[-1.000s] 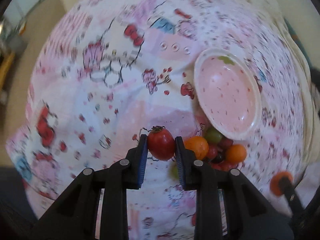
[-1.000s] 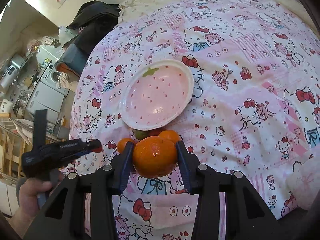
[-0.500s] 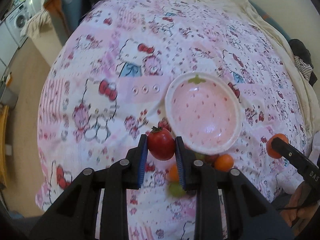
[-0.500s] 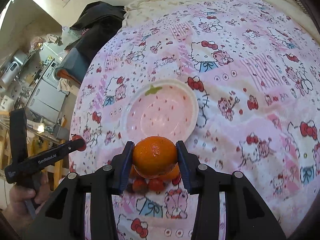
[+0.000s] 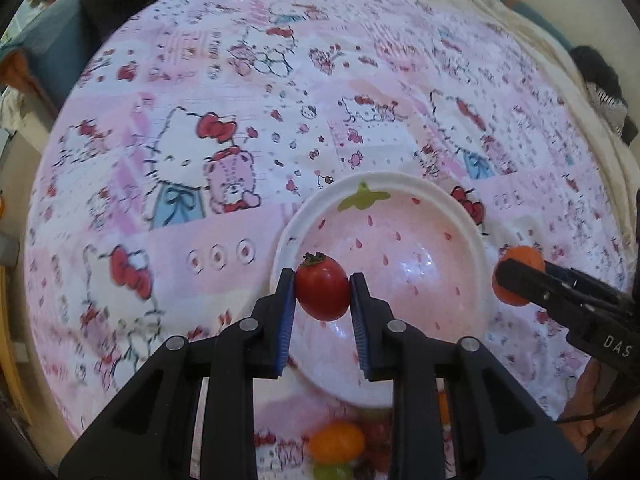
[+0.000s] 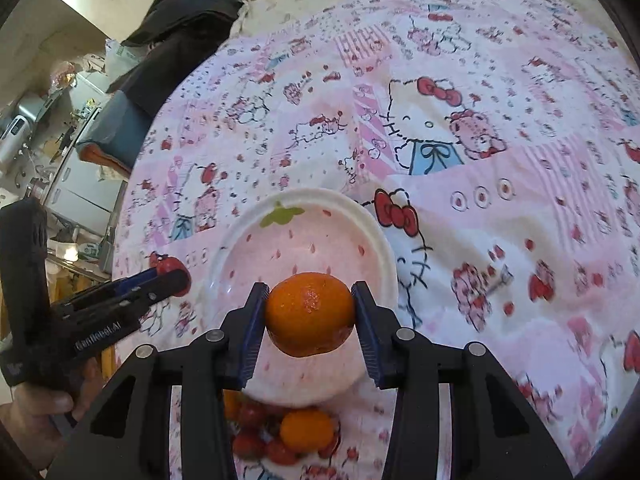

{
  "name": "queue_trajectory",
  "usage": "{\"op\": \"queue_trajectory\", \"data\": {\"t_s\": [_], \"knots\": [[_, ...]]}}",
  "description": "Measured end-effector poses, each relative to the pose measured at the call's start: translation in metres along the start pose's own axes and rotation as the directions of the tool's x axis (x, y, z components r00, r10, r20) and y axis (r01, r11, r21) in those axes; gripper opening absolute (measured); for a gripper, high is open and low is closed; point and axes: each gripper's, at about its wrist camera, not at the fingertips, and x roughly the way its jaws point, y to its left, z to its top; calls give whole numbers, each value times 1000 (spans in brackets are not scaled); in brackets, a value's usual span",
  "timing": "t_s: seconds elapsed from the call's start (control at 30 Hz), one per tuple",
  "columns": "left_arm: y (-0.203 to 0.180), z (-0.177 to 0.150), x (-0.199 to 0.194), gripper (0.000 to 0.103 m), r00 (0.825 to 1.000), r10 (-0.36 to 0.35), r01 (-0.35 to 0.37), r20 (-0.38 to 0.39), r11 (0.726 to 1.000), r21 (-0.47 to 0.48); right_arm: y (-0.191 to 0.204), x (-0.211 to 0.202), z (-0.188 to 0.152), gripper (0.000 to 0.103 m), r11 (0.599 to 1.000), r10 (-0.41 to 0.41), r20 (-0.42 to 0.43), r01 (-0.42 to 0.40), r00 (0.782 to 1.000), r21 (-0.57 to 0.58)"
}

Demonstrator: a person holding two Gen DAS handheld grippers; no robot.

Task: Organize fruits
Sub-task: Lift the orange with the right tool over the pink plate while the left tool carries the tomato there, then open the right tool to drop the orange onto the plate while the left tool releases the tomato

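My left gripper is shut on a red cherry tomato and hangs over the near-left part of the pink strawberry-print bowl. My right gripper is shut on an orange mandarin, held above the same bowl. In the left wrist view the right gripper comes in from the right with the mandarin showing at its tip. In the right wrist view the left gripper enters from the left with the tomato. The bowl holds no fruit.
A pile of small fruits, orange, red and green, lies on the cartoon-print bedspread just nearer than the bowl, also seen as the fruit pile between my left fingers. Dark clothes and household clutter lie beyond the bed's far left edge.
Both grippers have carried their fruit from over the pile forward to above the bowl. The pile now lies behind the fingertips. The left gripper also rolled.
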Motion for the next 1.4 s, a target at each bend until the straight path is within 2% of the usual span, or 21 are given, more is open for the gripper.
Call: {"op": "queue_trajectory", "data": {"t_s": [0.1, 0.27, 0.6, 1.07, 1.13, 1.17, 1.23, 1.3, 1.33, 1.4], "knots": [[-8, 3, 21, 23, 1000, 3, -2, -23, 999, 41, -5, 20, 8, 44, 1000, -14, -24, 14, 1000, 7], [-6, 8, 42, 23, 998, -12, 13, -56, 1000, 20, -9, 40, 12, 44, 1000, -20, -50, 21, 999, 15], [2, 8, 50, 24, 998, -21, 21, -53, 1000, -16, -22, 56, 10, 45, 998, -33, -82, 38, 996, 57], [-1, 3, 57, 25, 997, -18, 19, -78, 1000, 1, -23, 65, 14, 47, 994, -10, -82, 18, 997, 103], [-3, 3, 57, 32, 997, -28, 28, -76, 1000, 6, -24, 66, 14, 49, 994, -5, -86, 14, 996, 108], [-4, 4, 56, 39, 996, -41, 42, -75, 999, 4, -24, 65, 15, 51, 994, 1, -86, 9, 996, 113], [-3, 5, 51, 48, 996, -54, 54, -67, 998, -11, -24, 62, 17, 67, 992, 26, -70, -17, 997, 126], [-1, 6, 44, 65, 997, -58, 57, -47, 998, -25, -21, 57, 20, 75, 993, 27, -60, -19, 998, 120], [-1, 7, 41, 68, 998, -55, 54, -39, 998, -26, -20, 54, 21, 78, 993, 25, -45, -20, 999, 112], [1, 7, 37, 81, 999, -19, 19, -26, 1000, -23, -19, 48, 23, 83, 993, 36, -24, -33, 999, 110]]}}
